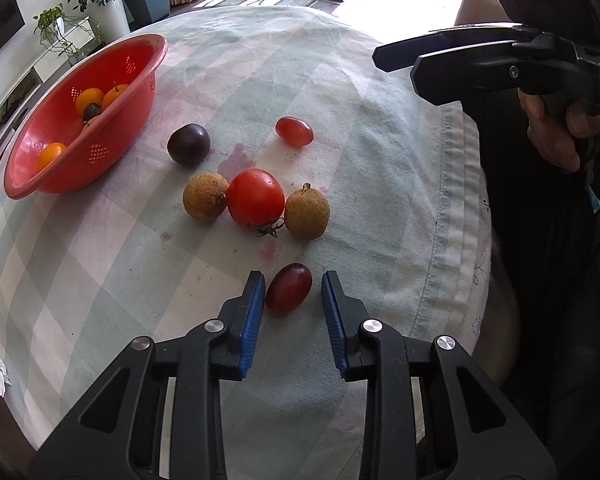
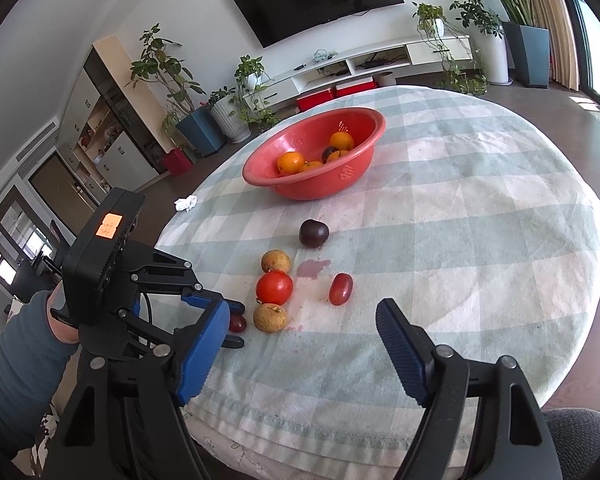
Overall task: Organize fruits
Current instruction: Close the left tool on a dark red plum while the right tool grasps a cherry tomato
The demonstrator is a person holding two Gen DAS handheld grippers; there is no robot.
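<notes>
Left gripper [image 1: 293, 294] low over the checked cloth of the counter [image 1: 380, 184], ribbed blue jaws either side of a smooth, oval dark-red grape [image 1: 288, 288]: left pad touching its skin, right pad a gap away, not yet clamped. Just beyond that grape: glossy round tomato [image 1: 255, 197] touching two rough tan longans [image 1: 205, 201], farther off a dark purple passion fruit [image 1: 188, 145]. Farthest left, perforated red plastic colander [image 1: 56, 120] holding oranges. Right gripper [image 2: 300, 344] hovering above the cloth, jaws wide apart, empty.
</notes>
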